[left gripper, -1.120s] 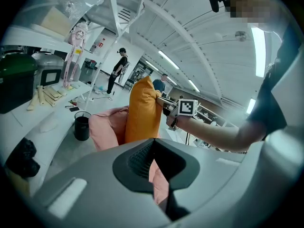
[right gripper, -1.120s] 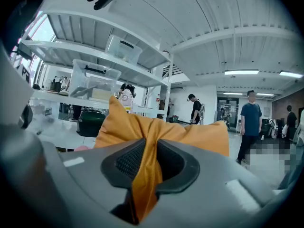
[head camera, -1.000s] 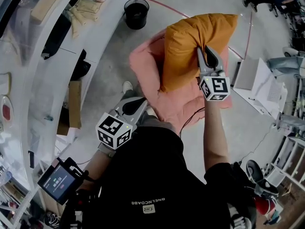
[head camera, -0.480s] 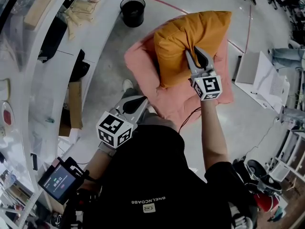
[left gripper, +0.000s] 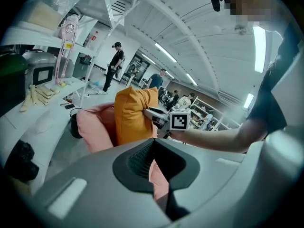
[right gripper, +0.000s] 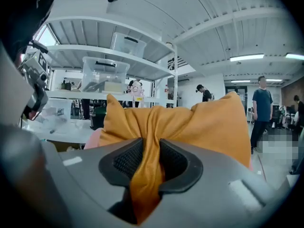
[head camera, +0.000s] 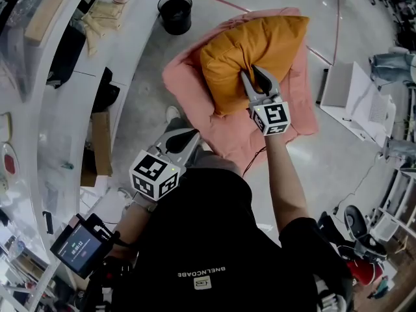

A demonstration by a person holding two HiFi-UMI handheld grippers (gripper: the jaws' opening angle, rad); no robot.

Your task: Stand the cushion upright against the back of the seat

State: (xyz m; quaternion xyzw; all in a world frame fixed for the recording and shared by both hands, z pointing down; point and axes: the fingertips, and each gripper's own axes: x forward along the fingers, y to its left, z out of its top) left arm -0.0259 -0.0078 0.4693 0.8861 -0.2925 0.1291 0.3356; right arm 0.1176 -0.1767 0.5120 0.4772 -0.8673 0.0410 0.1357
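The orange cushion (head camera: pixel 250 47) stands on the pink seat (head camera: pixel 185 86), leaning on the seat's raised back. My right gripper (head camera: pixel 252 78) pinches a fold of its near side. In the right gripper view the orange cloth (right gripper: pixel 216 122) is bunched between the pads (right gripper: pixel 127 161), which still press on it although the jaws have just been opening. My left gripper (head camera: pixel 184 137) hangs low near the person's body, shut and empty. Its view shows the cushion (left gripper: pixel 130 115), the seat (left gripper: pixel 95 125) and the right gripper (left gripper: pixel 154 117) ahead.
A black bucket (head camera: pixel 175 12) stands on the floor beyond the seat. A white curved counter (head camera: pixel 58 109) runs along the left, with a cardboard box (head camera: pixel 102 142) beside it. A white table (head camera: pixel 354 103) is at the right. A cable (head camera: pixel 255 161) trails under the seat.
The right gripper has sunk and shifted left with the cushion, whose lower edge now rests deeper on the pink seat. The left gripper has stayed put.
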